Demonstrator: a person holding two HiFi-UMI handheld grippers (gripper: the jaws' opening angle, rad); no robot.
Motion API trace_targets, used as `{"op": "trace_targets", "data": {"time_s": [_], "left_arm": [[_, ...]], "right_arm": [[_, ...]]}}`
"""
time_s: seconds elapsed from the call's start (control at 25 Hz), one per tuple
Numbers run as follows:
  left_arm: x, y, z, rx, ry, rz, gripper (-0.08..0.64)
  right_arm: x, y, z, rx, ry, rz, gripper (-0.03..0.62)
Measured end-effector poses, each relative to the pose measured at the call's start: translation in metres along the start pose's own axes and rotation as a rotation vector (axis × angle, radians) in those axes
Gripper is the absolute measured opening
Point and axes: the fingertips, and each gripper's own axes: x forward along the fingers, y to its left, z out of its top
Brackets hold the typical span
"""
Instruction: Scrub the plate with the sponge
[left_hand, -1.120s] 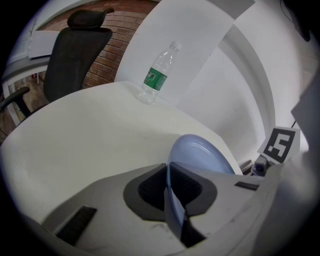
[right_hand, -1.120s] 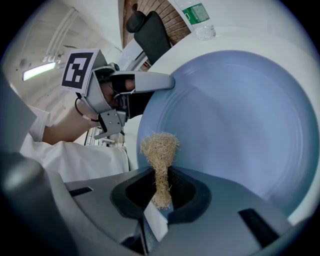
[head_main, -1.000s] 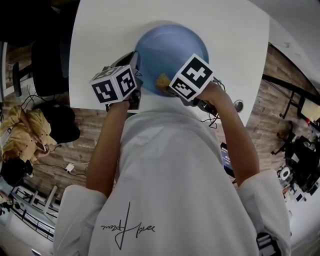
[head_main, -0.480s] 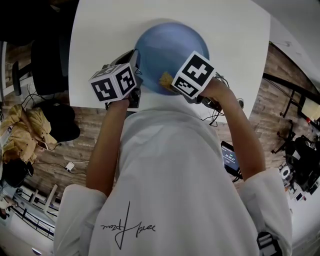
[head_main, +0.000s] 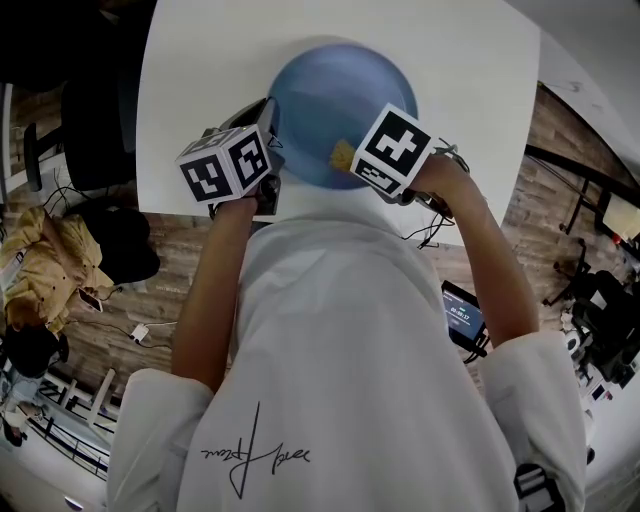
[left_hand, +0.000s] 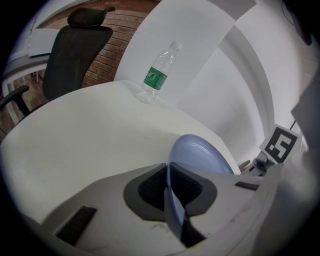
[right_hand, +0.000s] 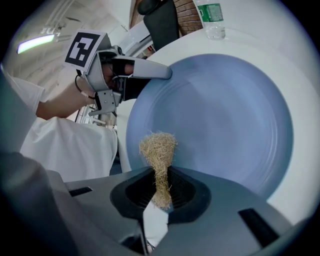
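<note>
The left gripper (left_hand: 169, 190), jaws clenched on the near rim of the blue plate (right_hand: 225, 115), steadies it on the table (head_main: 200, 90) so the right gripper (right_hand: 159, 195), jaws grasping the fibrous sponge (right_hand: 159, 150), can rub its tuft over the plate's face beside that rim.

Bottle (left_hand: 159, 73) beyond plate (left_hand: 201, 153), table (left_hand: 75, 140) edge

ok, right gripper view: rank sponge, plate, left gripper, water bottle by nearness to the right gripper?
1. sponge, pinched in the jaws.
2. plate, just beyond the sponge.
3. left gripper, upper left, on the plate's rim.
4. water bottle, top, past the plate.
</note>
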Motion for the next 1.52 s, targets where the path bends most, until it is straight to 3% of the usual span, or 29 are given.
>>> {"op": "trace_targets", "data": {"time_s": [0.6, 1.52], "left_arm": [[-0.001, 0.000, -0.002, 0.016, 0.008, -0.003, 0.015], [-0.001, -0.001, -0.002, 0.024, 0.012, -0.004, 0.015]], "right_arm": [[-0.012, -0.028, -0.007, -0.001, 0.013, -0.076, 0.044], [-0.031, -0.065, 0.008, 0.053, -0.079, -0.196, 0.046]]}}
